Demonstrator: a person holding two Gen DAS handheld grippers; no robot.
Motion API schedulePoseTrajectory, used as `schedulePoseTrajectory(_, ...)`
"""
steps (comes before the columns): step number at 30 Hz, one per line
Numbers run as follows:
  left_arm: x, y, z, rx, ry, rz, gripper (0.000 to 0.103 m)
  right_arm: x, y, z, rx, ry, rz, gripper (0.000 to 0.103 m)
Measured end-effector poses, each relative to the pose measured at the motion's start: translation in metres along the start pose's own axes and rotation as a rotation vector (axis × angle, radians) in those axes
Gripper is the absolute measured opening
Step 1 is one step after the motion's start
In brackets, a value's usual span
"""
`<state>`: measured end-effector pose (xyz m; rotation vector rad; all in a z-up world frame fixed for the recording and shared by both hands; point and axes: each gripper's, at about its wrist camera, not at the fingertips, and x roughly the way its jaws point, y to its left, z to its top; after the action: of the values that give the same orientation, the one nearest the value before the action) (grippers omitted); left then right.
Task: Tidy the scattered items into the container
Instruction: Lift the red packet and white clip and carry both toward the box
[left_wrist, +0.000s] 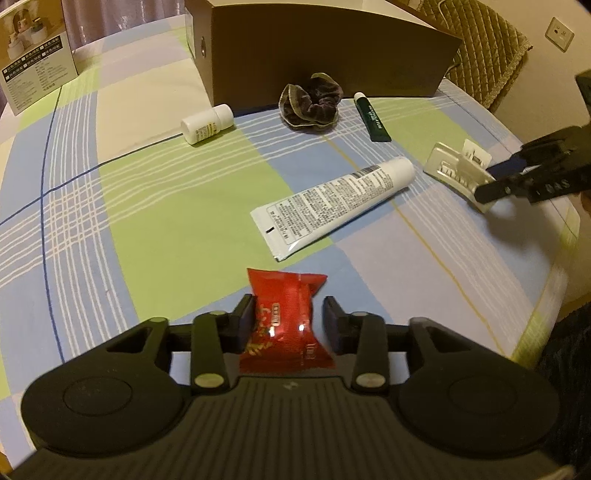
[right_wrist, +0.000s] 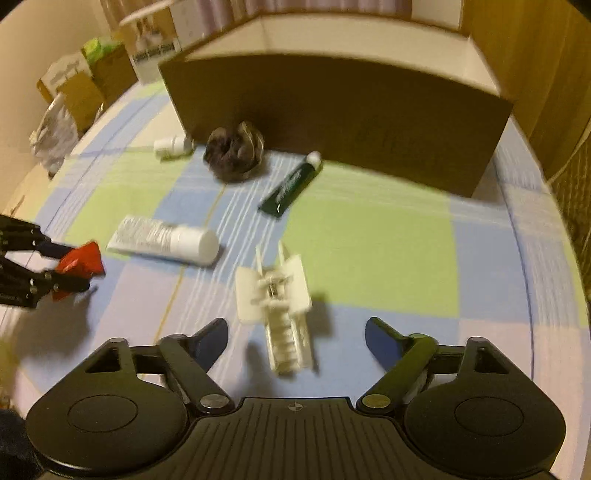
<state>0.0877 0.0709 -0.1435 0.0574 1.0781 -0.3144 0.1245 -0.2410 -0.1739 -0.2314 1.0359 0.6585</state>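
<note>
My left tongs (left_wrist: 288, 314) sit narrow around a red packet (left_wrist: 286, 317), one pad touching it, the other just clear. My right tongs (right_wrist: 295, 332) gape wide over a white hair clip (right_wrist: 275, 295) on the worktop (right_wrist: 369, 251). The cardboard box (right_wrist: 332, 122) stands behind a white tube (right_wrist: 166, 240).
</note>
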Motion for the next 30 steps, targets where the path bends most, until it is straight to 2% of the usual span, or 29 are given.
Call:
schedulePoseTrajectory(5,0.006,-0.010,0.005,0.024,-0.012,0.022,0.041,0.017,0.012,0.008,-0.045,-0.017,-0.013,0.086)
schedulePoseTrajectory(6,0.007,-0.012,0.005,0.028,-0.016,0.027,0.041,0.019,0.014,0.008,-0.062,-0.023,-0.020,0.081)
schedulePoseTrajectory(7,0.008,-0.013,0.006,0.030,-0.019,0.035,0.040,0.022,0.016,0.008,-0.078,-0.023,-0.016,0.062)
schedulePoseTrajectory(8,0.008,-0.015,0.007,0.031,-0.021,0.044,0.040,0.024,0.017,0.009,-0.085,-0.015,-0.012,0.052)
schedulePoseTrajectory(9,0.009,-0.016,0.007,0.033,-0.023,0.049,0.034,0.026,0.017,0.009,-0.083,-0.005,-0.013,0.049)
schedulePoseTrajectory(12,0.008,-0.020,0.006,0.028,-0.026,0.054,0.026,0.026,0.015,0.007,-0.088,-0.009,-0.014,0.044)
schedulePoseTrajectory(21,0.003,-0.031,-0.002,-0.011,-0.028,0.062,0.023,0.011,0.015,0.007,-0.123,-0.039,0.003,0.044)
schedulePoseTrajectory(30,-0.019,-0.051,0.010,0.014,-0.091,0.070,0.023,-0.013,-0.003,0.012,-0.064,-0.065,0.039,0.044)
